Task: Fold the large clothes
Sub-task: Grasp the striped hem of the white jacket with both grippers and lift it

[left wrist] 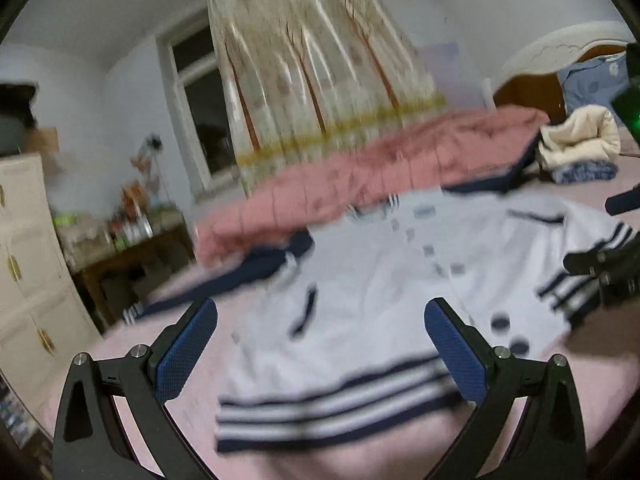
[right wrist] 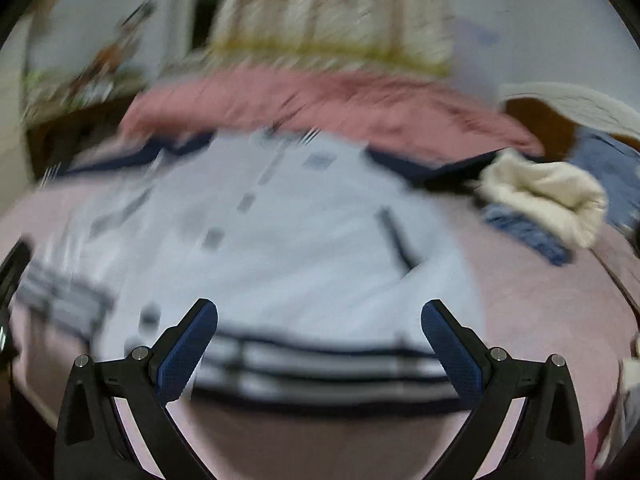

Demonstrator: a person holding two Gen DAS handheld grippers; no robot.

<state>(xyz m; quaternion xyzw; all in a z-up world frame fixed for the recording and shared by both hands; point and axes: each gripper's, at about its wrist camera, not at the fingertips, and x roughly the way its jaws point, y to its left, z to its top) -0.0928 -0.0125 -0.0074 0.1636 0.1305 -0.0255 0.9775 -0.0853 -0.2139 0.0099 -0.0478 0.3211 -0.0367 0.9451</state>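
Observation:
A white jacket [left wrist: 372, 292] with navy sleeves, a striped hem and a button front lies spread flat on the pink bed; it also shows in the right wrist view [right wrist: 280, 240]. My left gripper [left wrist: 320, 316] is open and empty, hovering above the jacket's striped hem. My right gripper [right wrist: 319, 316] is open and empty, also above the hem. The right gripper's black body shows at the right edge of the left wrist view [left wrist: 604, 268]. Both views are blurred by motion.
A pink quilt [left wrist: 360, 188] lies bunched behind the jacket. A cream garment [left wrist: 576, 140] on blue cloth sits at the back right by the headboard [left wrist: 560, 48]. A cream cabinet [left wrist: 24, 272], a cluttered wooden table [left wrist: 132, 248], a window and curtain stand beyond the bed.

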